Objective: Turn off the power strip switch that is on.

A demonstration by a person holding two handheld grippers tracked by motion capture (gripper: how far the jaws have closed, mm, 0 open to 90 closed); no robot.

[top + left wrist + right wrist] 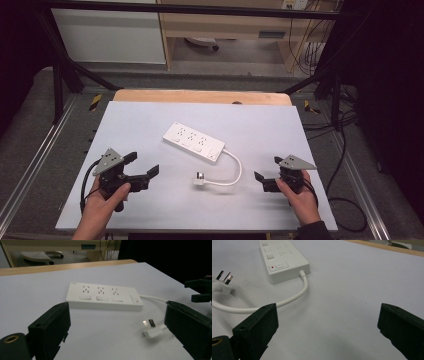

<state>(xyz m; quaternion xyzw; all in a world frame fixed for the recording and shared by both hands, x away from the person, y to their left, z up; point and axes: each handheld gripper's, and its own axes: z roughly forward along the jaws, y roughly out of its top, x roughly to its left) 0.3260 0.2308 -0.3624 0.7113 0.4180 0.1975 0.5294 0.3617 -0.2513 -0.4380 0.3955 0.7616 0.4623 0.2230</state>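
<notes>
Your left gripper [142, 165] and right gripper [266, 174] both hover with jaws wide, holding nothing, so no grasp has begun. Between them the plug [199, 179] lies loose on the white table [130, 130]. Beyond it, the power strip [194, 140] sits mid-table, sockets empty; everything remains to do.

Even overhead light falls on the white tabletop [150, 125], which reads bright with a faint bluish cast; the surroundings sink into dark. Shadows are soft and short. Both gripper views blur the near jaws.
</notes>
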